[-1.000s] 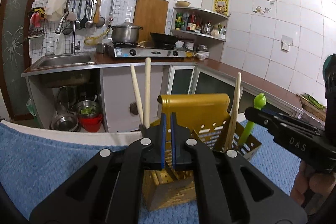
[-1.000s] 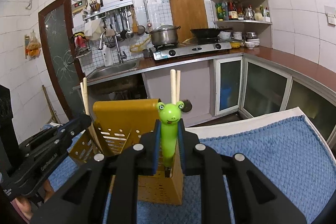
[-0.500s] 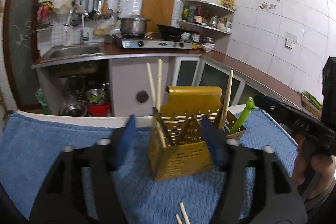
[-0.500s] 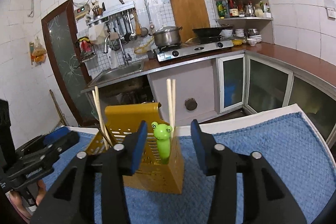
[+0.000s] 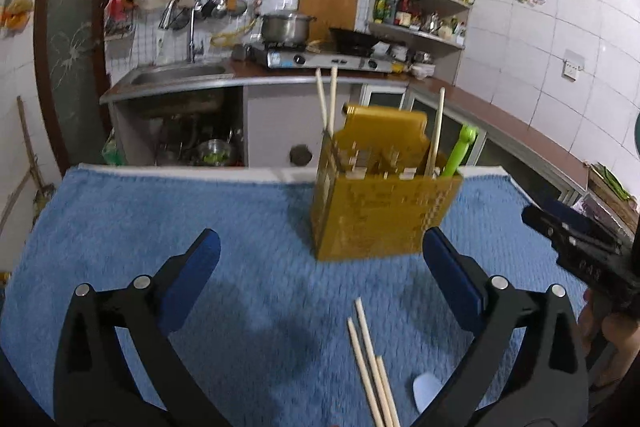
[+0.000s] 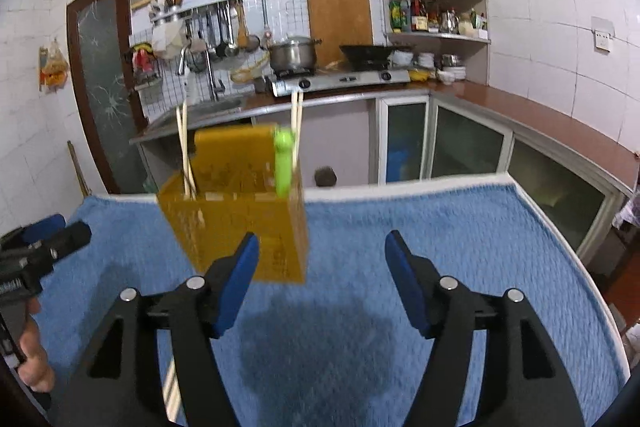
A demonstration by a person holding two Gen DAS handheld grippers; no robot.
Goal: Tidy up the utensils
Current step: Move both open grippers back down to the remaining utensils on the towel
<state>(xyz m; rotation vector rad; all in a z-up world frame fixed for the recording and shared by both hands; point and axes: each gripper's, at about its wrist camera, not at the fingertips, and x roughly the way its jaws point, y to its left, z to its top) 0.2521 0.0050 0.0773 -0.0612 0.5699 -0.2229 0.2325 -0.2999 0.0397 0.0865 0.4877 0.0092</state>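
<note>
A yellow utensil holder [image 5: 380, 203] [image 6: 240, 223] stands upright on the blue towel [image 5: 160, 227] [image 6: 460, 247]. Wooden chopsticks [image 5: 326, 103] [image 6: 184, 151] and a green frog-handled utensil [image 5: 460, 153] [image 6: 284, 163] stick out of its compartments. My left gripper [image 5: 318, 255] is back from the holder, its jaws opening wide with nothing between them. My right gripper [image 6: 322, 255] is also back from it, jaws opening and holding nothing. Loose chopsticks [image 5: 372, 359] and a pale spoon [image 5: 426, 389] lie on the towel near me.
The towel's far edge [image 5: 180, 169] drops off toward a kitchen counter with a sink [image 5: 176, 75] and stove [image 5: 320, 57]. A hand [image 5: 612, 339] holds the right gripper's body at the left wrist view's right edge. Open shelves with pots [image 5: 212, 151] sit under the sink.
Both grippers went from shut to wide open and drew back from the holder. The right one let go of the green frog utensil, which now stands in the holder; loose chopsticks came into view.
</note>
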